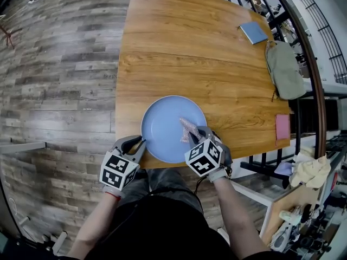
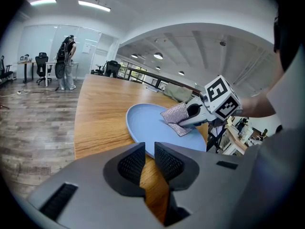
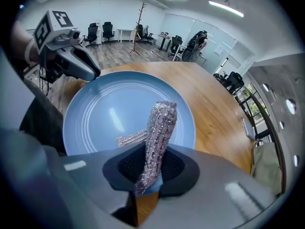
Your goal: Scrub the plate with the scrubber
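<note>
Wooden table (image 1: 190,47): right gripper (image 3: 147,168) clamps scrubber (image 3: 159,128) on plate (image 1: 162,123); left gripper (image 2: 148,159) nearly closed.

One round blue plate (image 1: 162,124) is sitting on the one wooden table (image 1: 179,42). One silvery scrubber (image 1: 186,129) is showing over the plate. Two grippers are appearing, the left gripper (image 1: 142,143) and the right gripper (image 1: 196,135). Each is carrying one marker cube (image 1: 117,170), making two cubes in all.

Three other things are lying along the table's right side: one blue notebook (image 1: 254,32), one olive-green bag (image 1: 284,69) and one pink pad (image 1: 282,127). One yellowish cloth (image 1: 312,169) is lying off the table to the right.

Farther back in the room, one person (image 2: 66,62) is standing and one coat stand (image 3: 141,14) is showing. The office chairs are looking too small to count surely.
</note>
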Action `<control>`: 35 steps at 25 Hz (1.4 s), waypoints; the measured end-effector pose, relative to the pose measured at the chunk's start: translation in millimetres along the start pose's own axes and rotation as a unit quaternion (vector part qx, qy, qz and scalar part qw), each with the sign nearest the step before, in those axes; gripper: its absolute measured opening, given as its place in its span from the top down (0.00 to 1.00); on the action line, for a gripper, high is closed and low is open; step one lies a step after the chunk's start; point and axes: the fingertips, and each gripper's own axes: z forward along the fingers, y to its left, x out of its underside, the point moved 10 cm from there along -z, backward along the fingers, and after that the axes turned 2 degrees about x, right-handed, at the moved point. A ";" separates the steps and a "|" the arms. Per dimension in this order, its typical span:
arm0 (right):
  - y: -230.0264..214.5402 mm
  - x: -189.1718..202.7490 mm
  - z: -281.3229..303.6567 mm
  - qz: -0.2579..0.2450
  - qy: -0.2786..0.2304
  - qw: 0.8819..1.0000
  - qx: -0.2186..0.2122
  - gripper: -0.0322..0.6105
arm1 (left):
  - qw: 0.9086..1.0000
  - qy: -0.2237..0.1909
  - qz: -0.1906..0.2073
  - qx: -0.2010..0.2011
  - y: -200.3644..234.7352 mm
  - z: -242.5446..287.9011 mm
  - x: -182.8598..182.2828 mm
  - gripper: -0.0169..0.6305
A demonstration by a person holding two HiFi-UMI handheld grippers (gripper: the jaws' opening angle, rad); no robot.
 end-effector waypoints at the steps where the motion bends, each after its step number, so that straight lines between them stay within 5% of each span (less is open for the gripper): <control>1: 5.3 -1.3 -0.9 0.000 0.000 1.000 -0.007 0.84 | 1.000 0.000 0.001 0.000 1.5 -0.7 0.4 0.89; 16: 63.2 -32.2 1.0 0.000 -0.024 0.992 -0.123 0.84 | 1.000 -0.004 -0.003 0.000 4.6 0.7 1.4 0.89; 35: 60.0 -80.1 27.0 -0.018 -0.078 0.988 -0.134 0.84 | 1.000 -0.005 -0.009 -0.011 0.5 1.3 1.2 0.89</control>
